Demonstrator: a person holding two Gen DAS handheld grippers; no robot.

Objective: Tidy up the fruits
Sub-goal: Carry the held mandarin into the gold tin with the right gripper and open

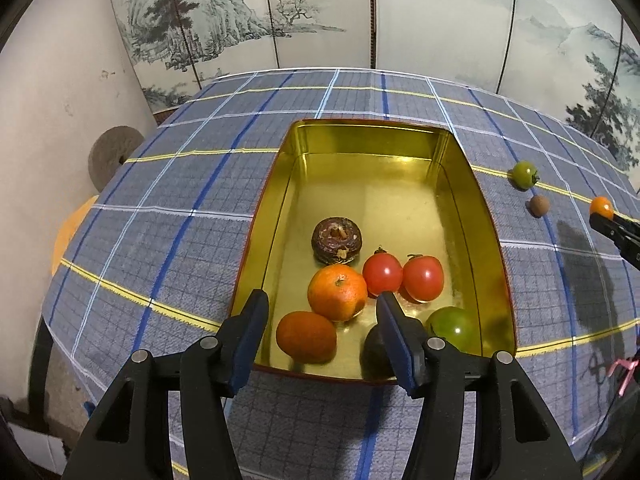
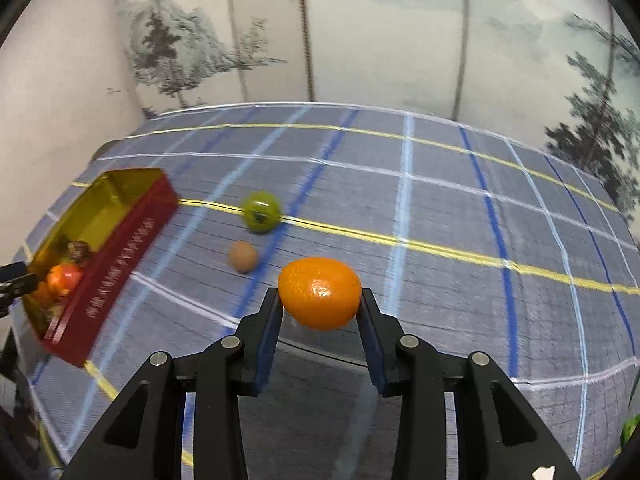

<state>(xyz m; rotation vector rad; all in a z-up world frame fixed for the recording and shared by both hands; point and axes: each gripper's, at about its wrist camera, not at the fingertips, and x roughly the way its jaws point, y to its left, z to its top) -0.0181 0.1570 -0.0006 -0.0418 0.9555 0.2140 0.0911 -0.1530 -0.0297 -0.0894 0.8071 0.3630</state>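
A gold-lined red tin [image 1: 360, 140] sits on the checked tablecloth and holds several fruits: an orange [image 1: 337, 293], a darker orange [image 1: 306, 337], two red tomatoes [image 1: 423, 278], a green tomato [image 1: 454, 326] and a dark brown fruit [image 1: 337, 240]. My left gripper [image 1: 322, 306] is open and empty above the tin's near end. My right gripper [image 2: 320, 300] is shut on a small orange [image 2: 319, 292], held above the cloth to the right of the tin [image 2: 108, 252]; it also shows in the left wrist view [image 1: 601, 207]. A green tomato [image 2: 261, 211] and a small brown fruit [image 2: 242, 256] lie on the cloth.
A painted folding screen [image 1: 320, 12] stands behind the table. The loose green tomato [image 1: 524, 174] and brown fruit [image 1: 538, 205] lie right of the tin. A round grey object [image 1: 110, 156] sits off the table's left edge.
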